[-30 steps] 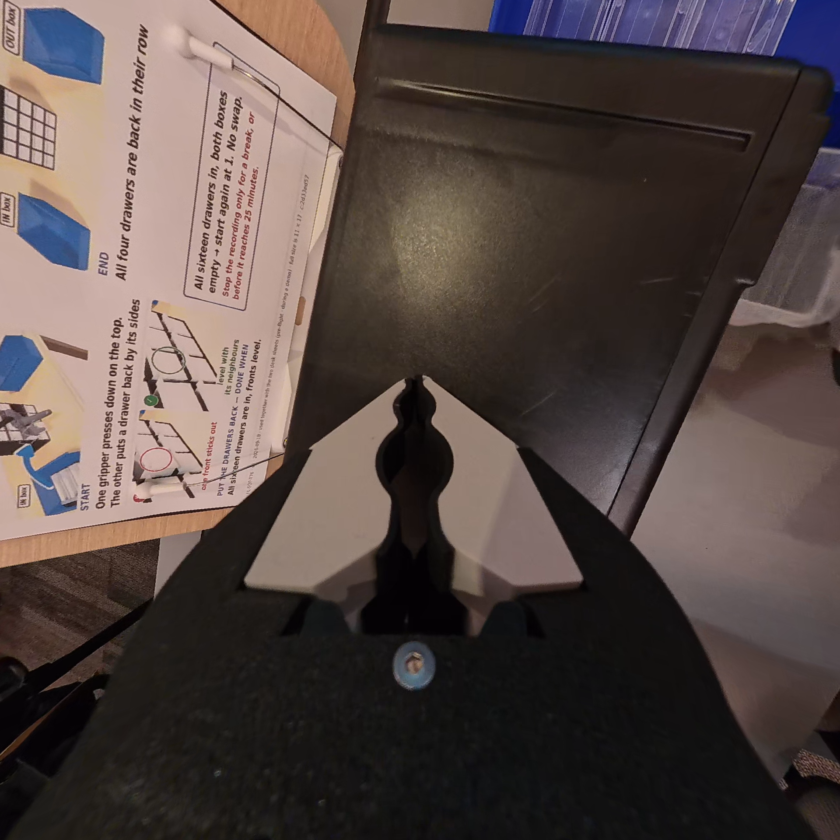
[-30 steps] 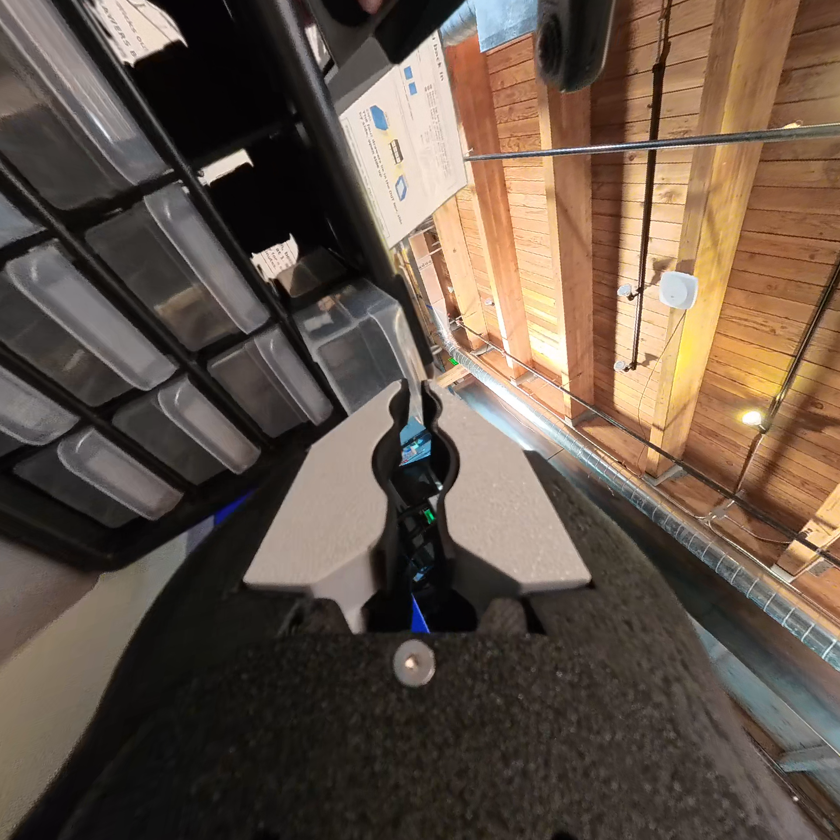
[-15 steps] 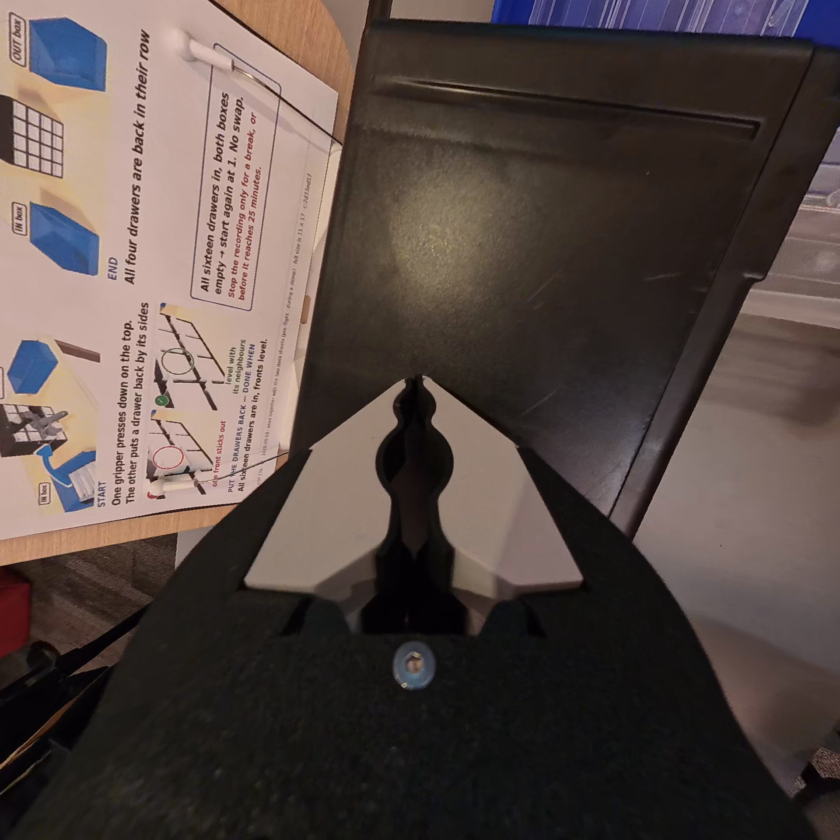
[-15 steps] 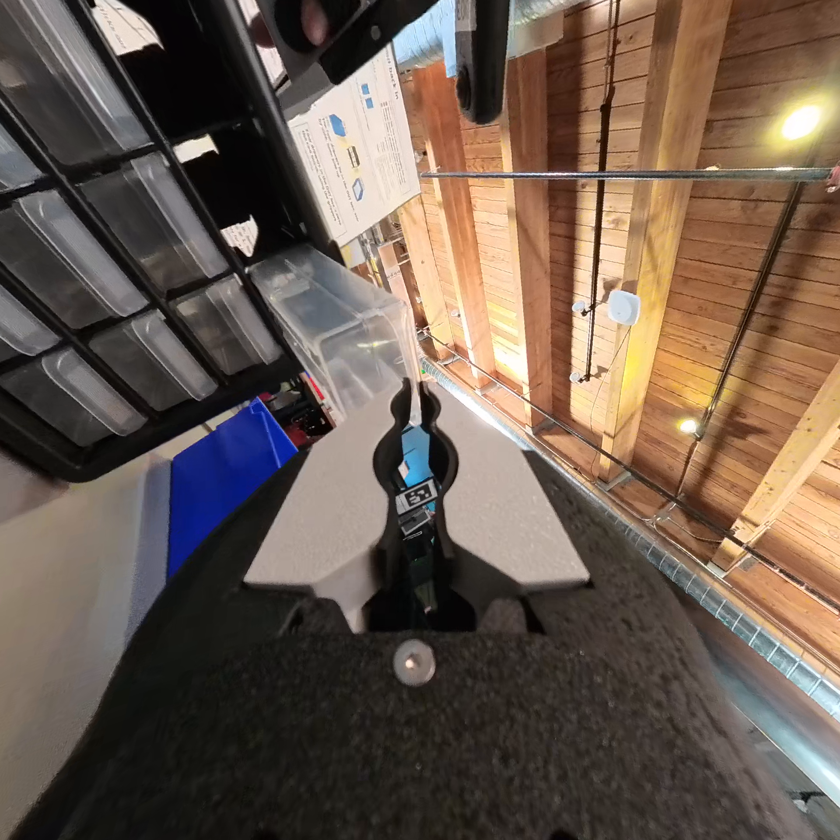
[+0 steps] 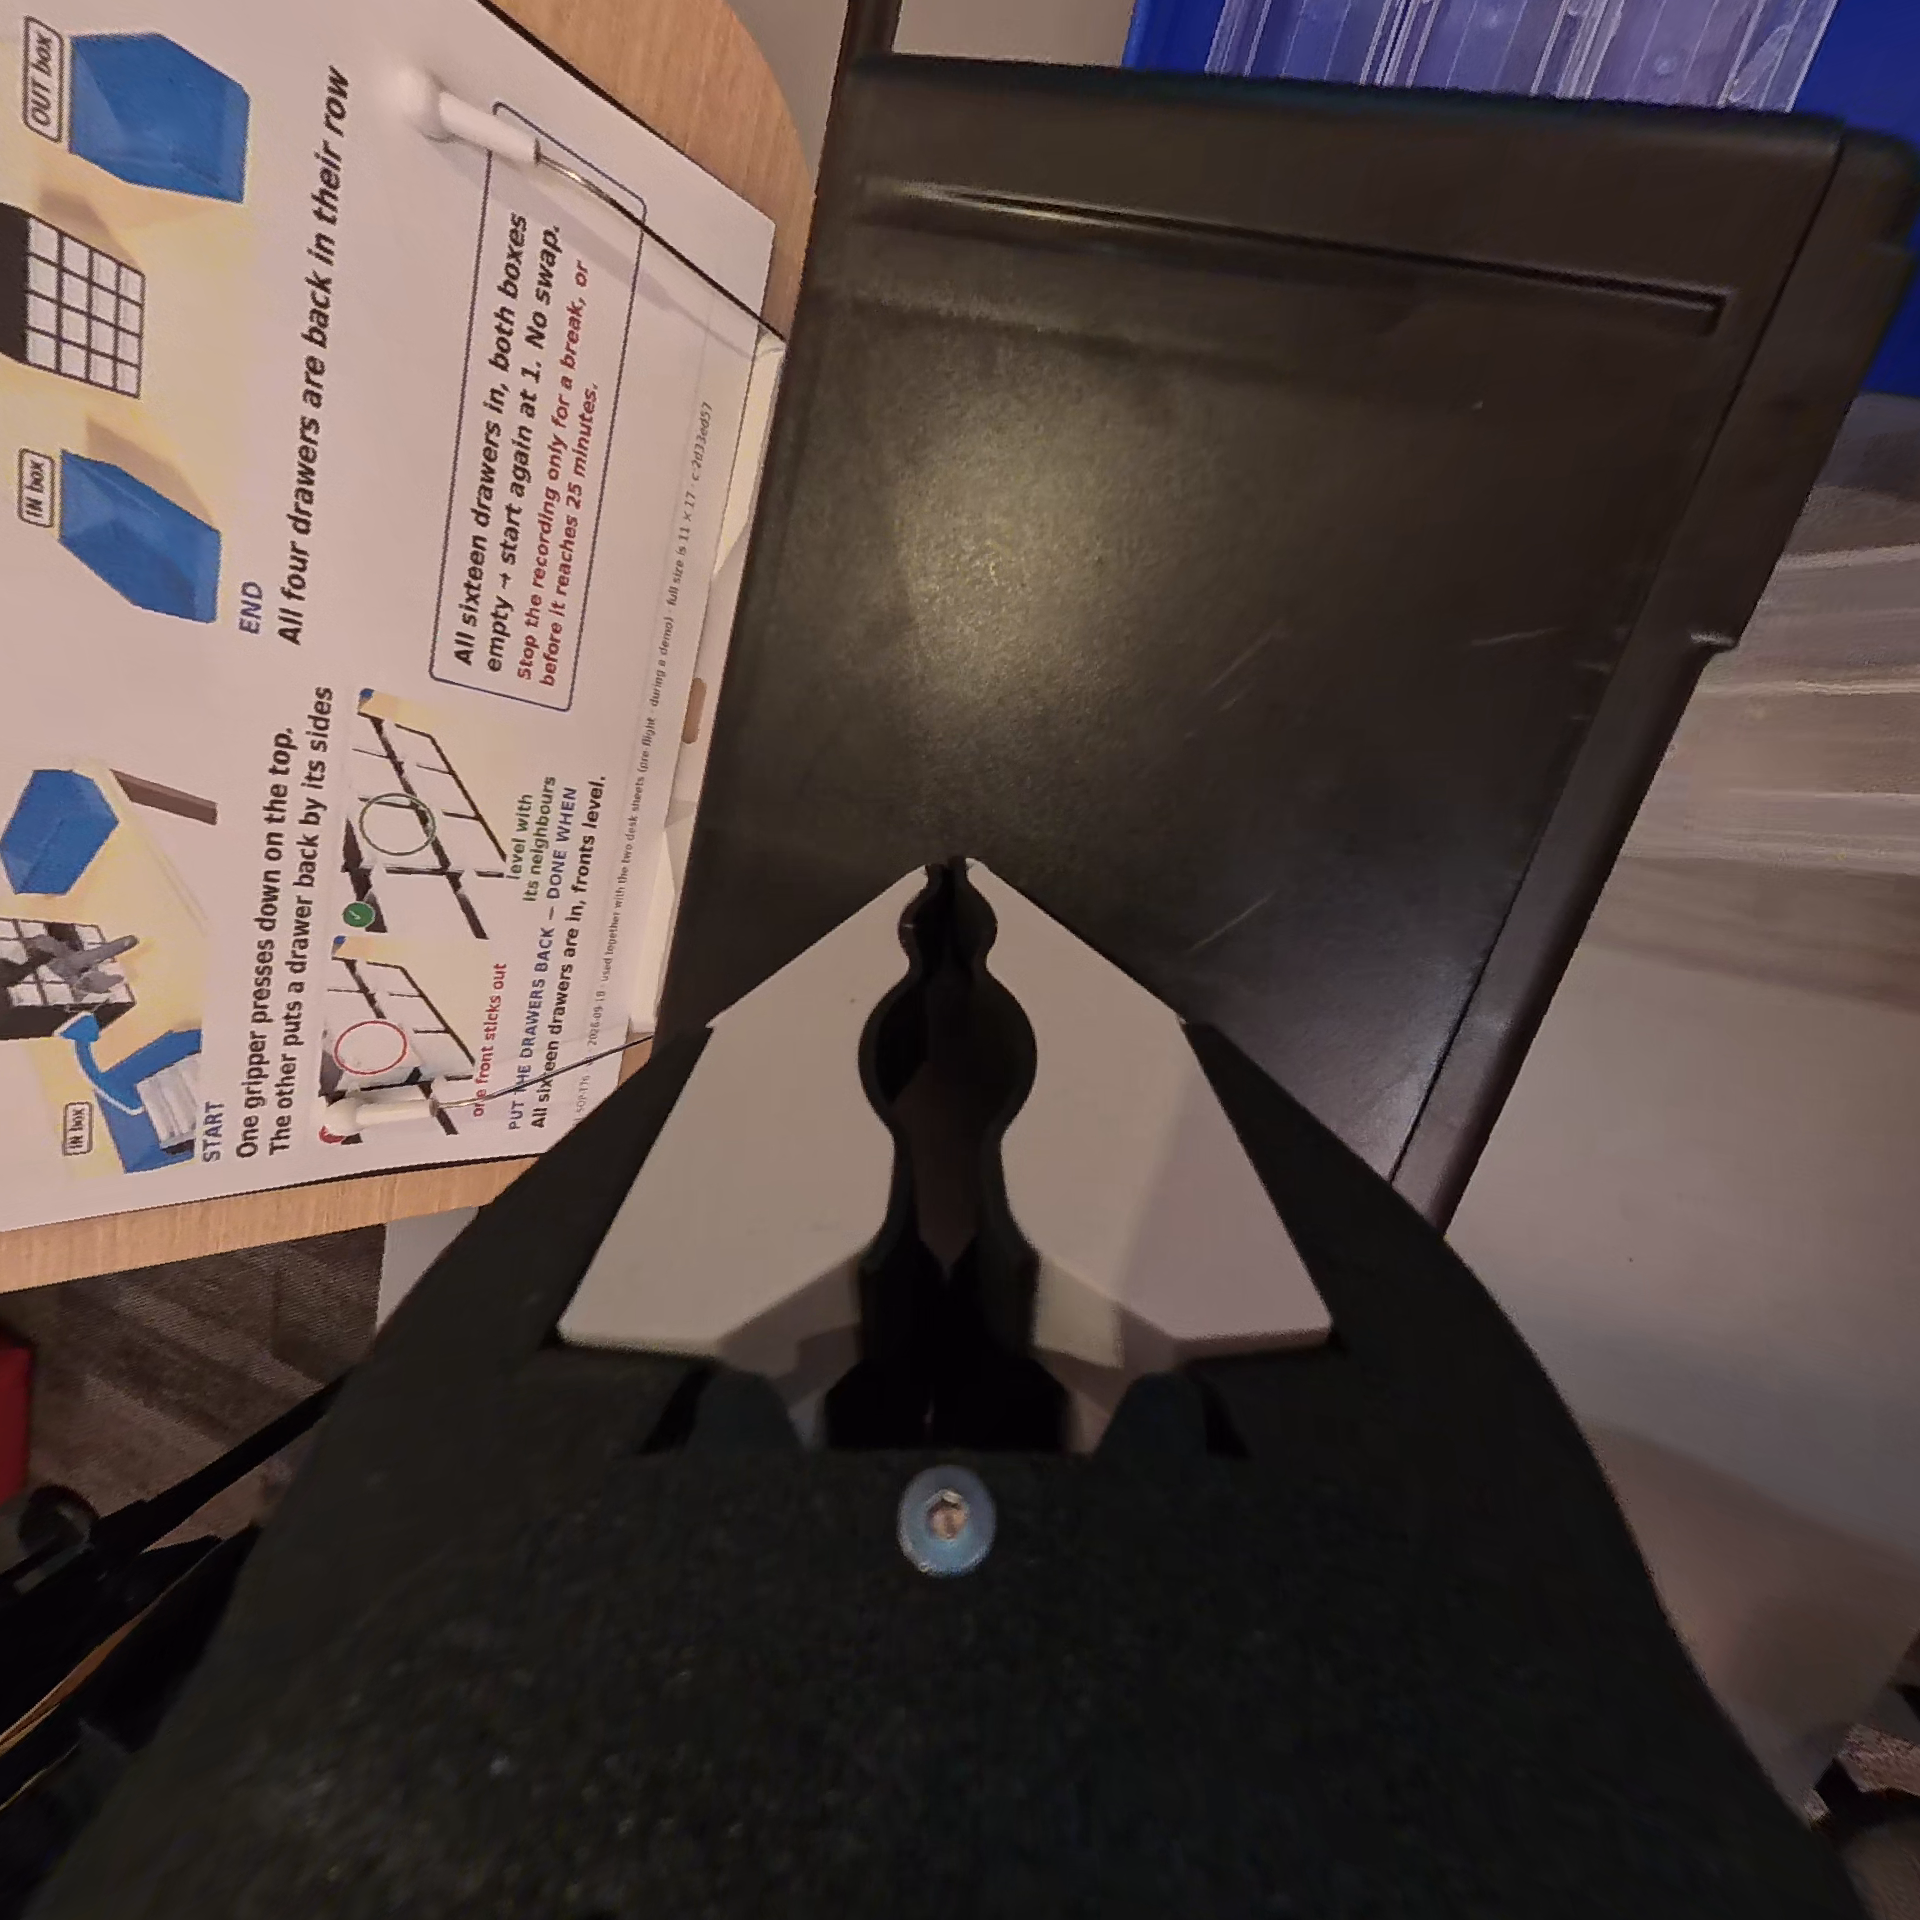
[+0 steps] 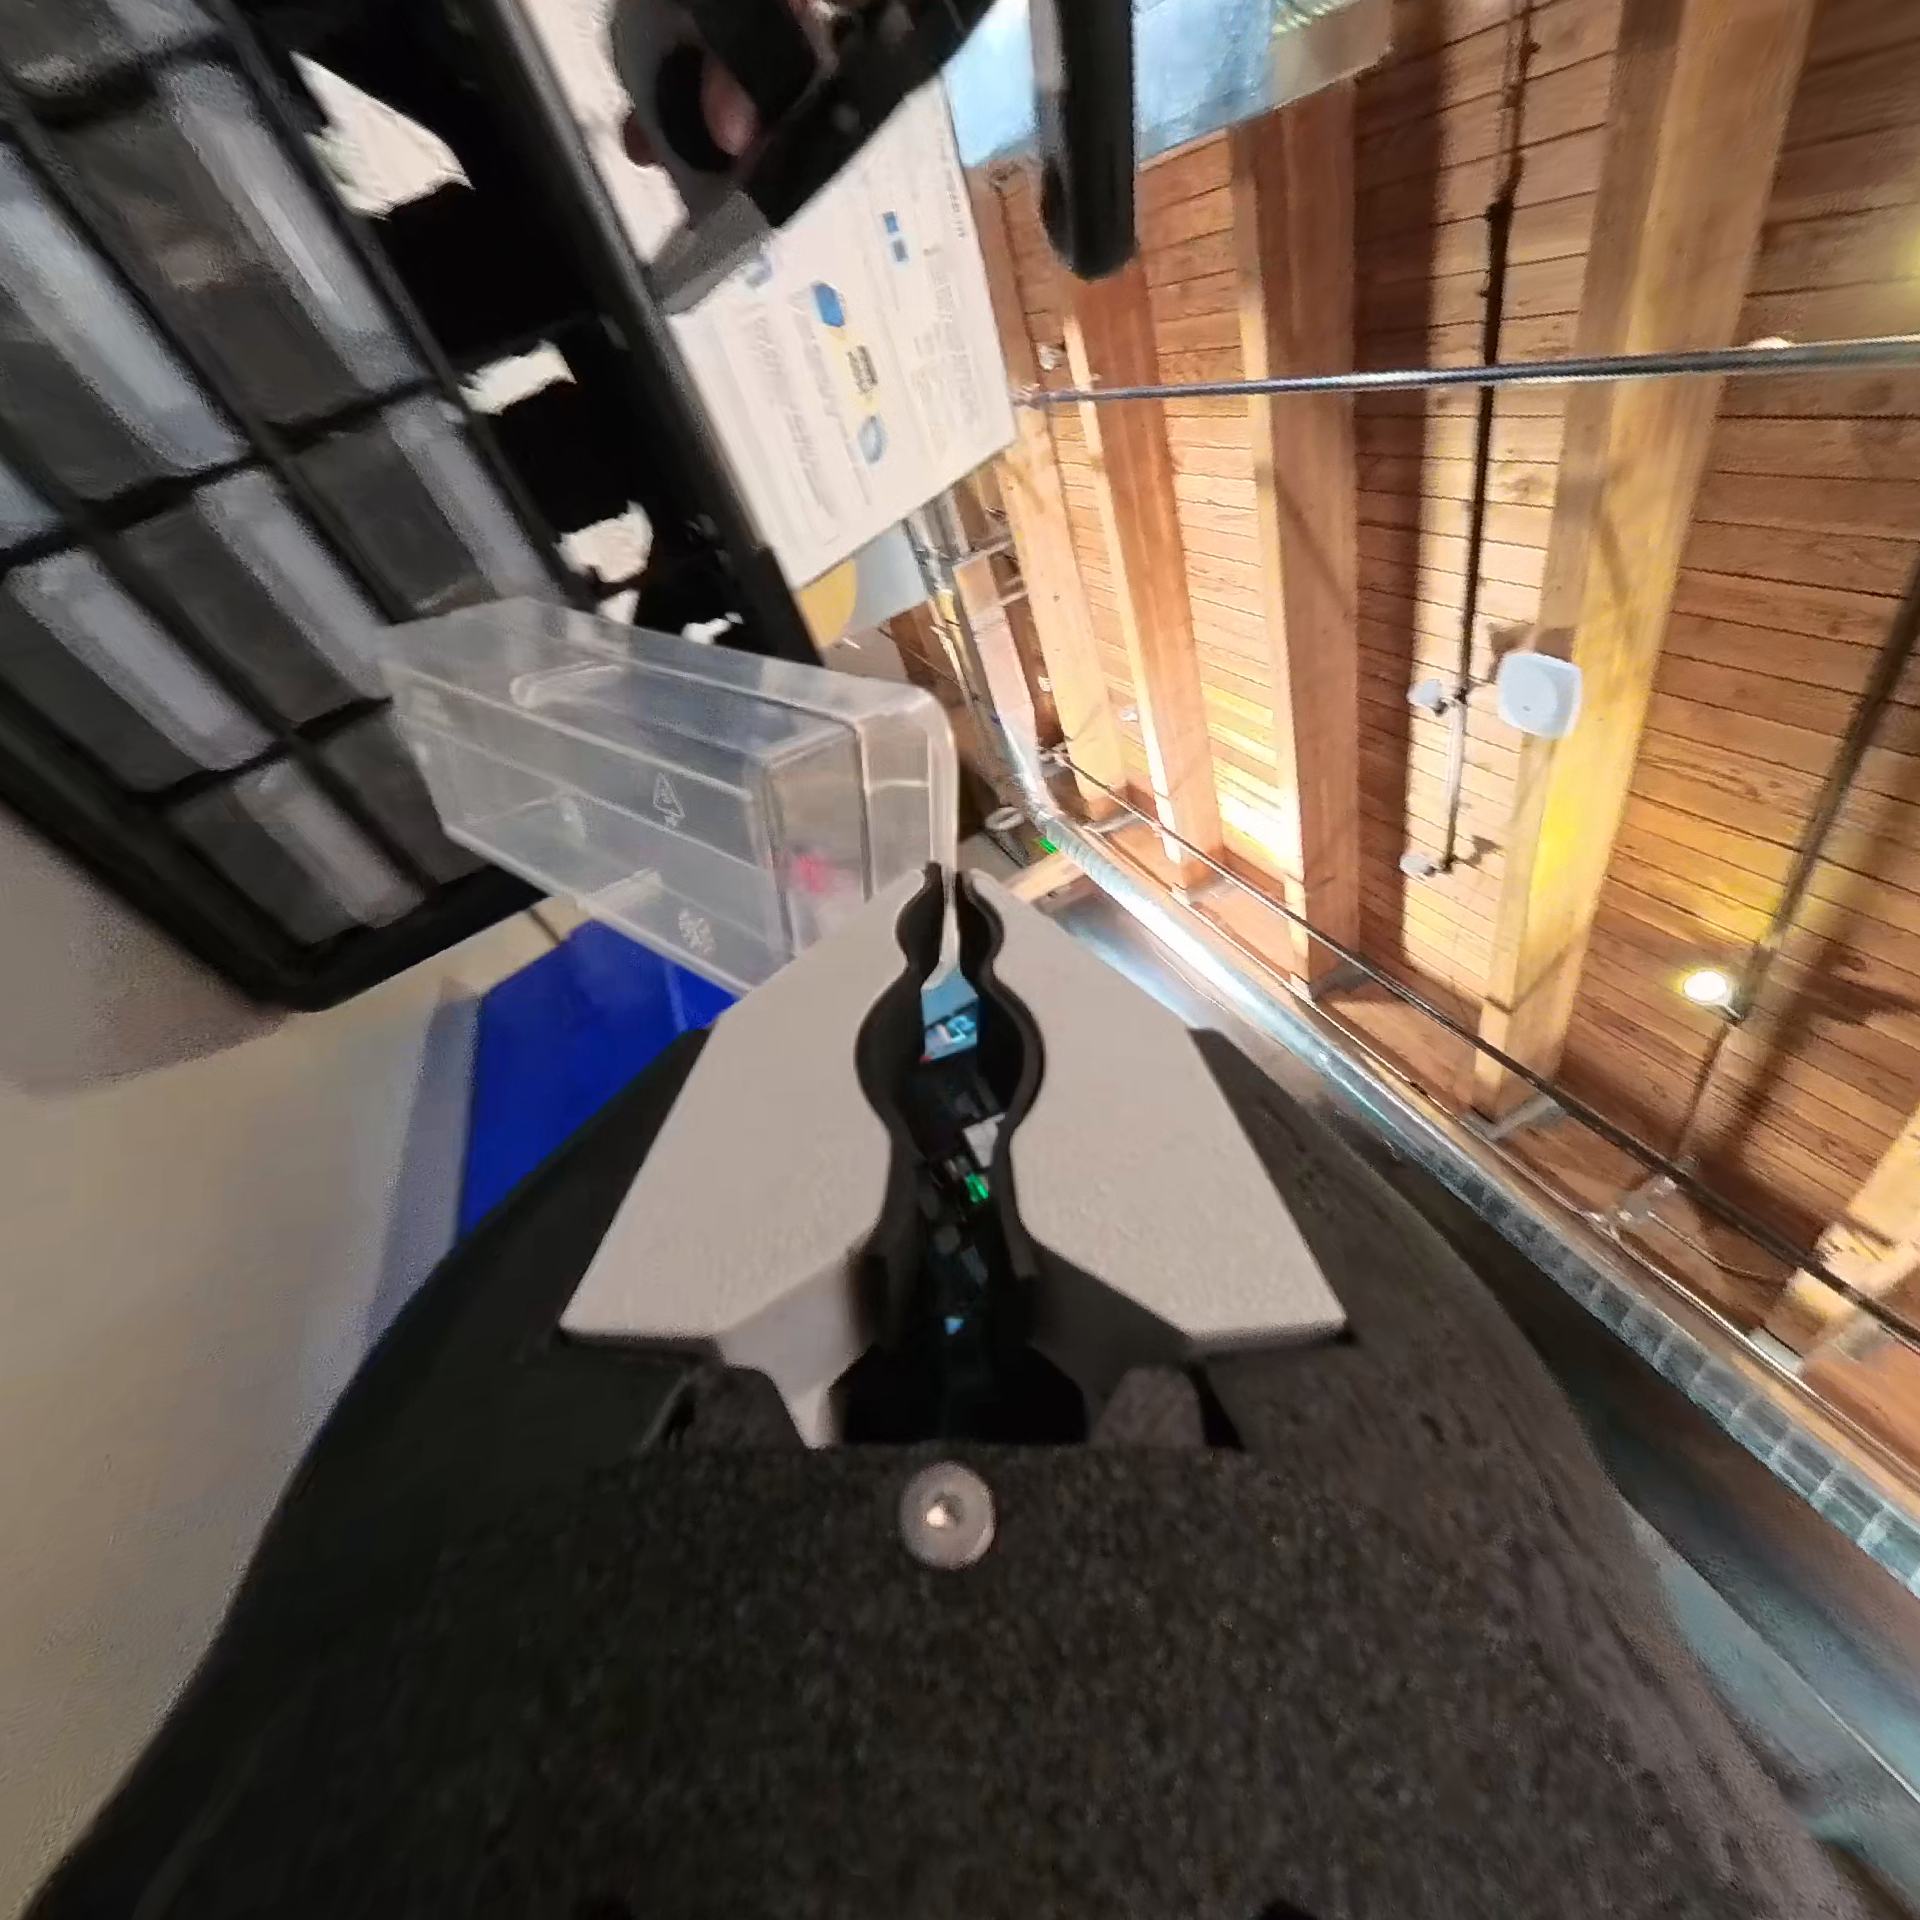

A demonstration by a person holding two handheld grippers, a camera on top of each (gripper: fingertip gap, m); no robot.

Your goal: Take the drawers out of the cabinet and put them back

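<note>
The black cabinet (image 5: 1247, 582) fills the left wrist view, seen from above. My left gripper (image 5: 954, 868) is shut and empty, its tips resting on the cabinet's top. In the right wrist view the cabinet's front (image 6: 239, 520) shows a grid of clear drawers and some empty slots. My right gripper (image 6: 943, 878) is shut on the front lip of a clear plastic drawer (image 6: 665, 790). The drawer is fully out of the cabinet and hangs in the air in front of it.
An instruction sheet (image 5: 312, 582) lies on a wooden table (image 5: 665, 94) left of the cabinet. A blue box (image 6: 582, 1049) sits below the held drawer. A blue bin (image 5: 1507, 52) stands behind the cabinet. The other gripper (image 6: 790, 94) shows above the cabinet.
My right gripper has pulled the clear drawer out of its slot at the cabinet's lower corner and away from the front. The left gripper has stayed on the cabinet top.
</note>
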